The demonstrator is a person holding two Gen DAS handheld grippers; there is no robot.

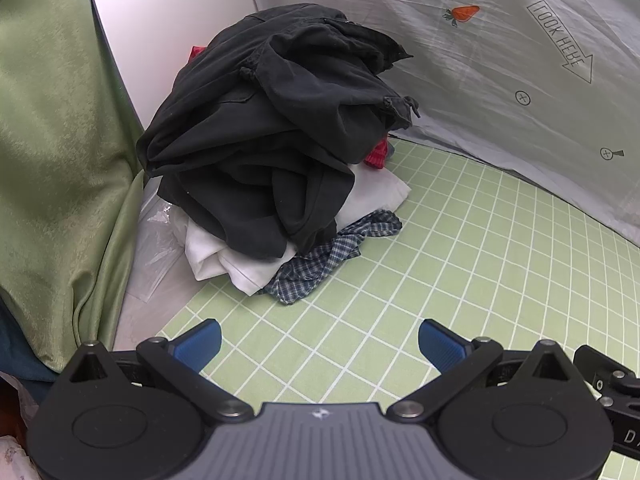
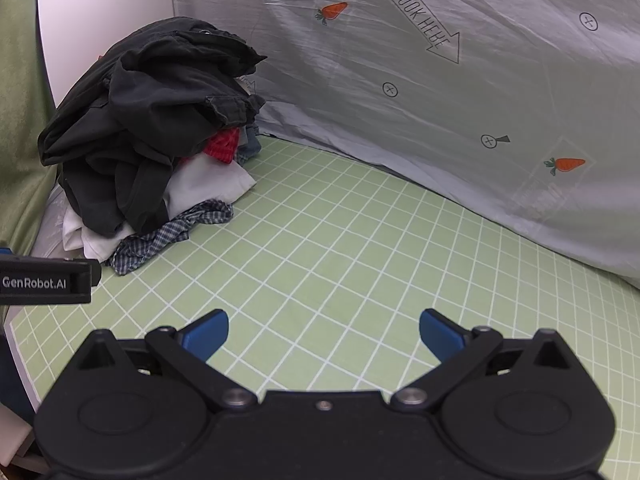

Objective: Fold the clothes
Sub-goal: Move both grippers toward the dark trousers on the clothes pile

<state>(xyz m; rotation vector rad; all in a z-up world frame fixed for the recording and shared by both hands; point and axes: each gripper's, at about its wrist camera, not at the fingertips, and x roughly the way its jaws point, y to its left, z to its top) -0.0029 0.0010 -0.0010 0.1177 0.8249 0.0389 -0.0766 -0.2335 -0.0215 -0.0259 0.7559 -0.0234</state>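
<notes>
Nearest you, bottom of each view: left tongs (image 1: 320, 344) and right tongs (image 2: 324, 334), both spread wide with nothing between the blue pads (image 1: 200, 344), both hovering over bare surface. Beneath them: the desk (image 1: 460, 280), covered in a pale green mat with a white grid, no garment laid out on it. Further in, upper left of both frames: the heap of clothes (image 1: 264, 148), unfolded. Contents, bottom up: a blue checked garment (image 1: 332, 256) spilling toward you at the base, a white garment (image 1: 240, 260) above it, a red knit piece (image 1: 378, 156) poking out on the right side, and a black garment (image 1: 280, 100) bunched over the top. Left edge of the left view: a green curtain (image 1: 52, 140). Farthest: a grey printed sheet (image 1: 480, 60) with carrots as backdrop. Step in hand, by judgement: the very start, before any pick. Your next move likely calls for reaching to the heap, pinching the top black garment at an edge, and drawing it onto the free grid to spread.
</notes>
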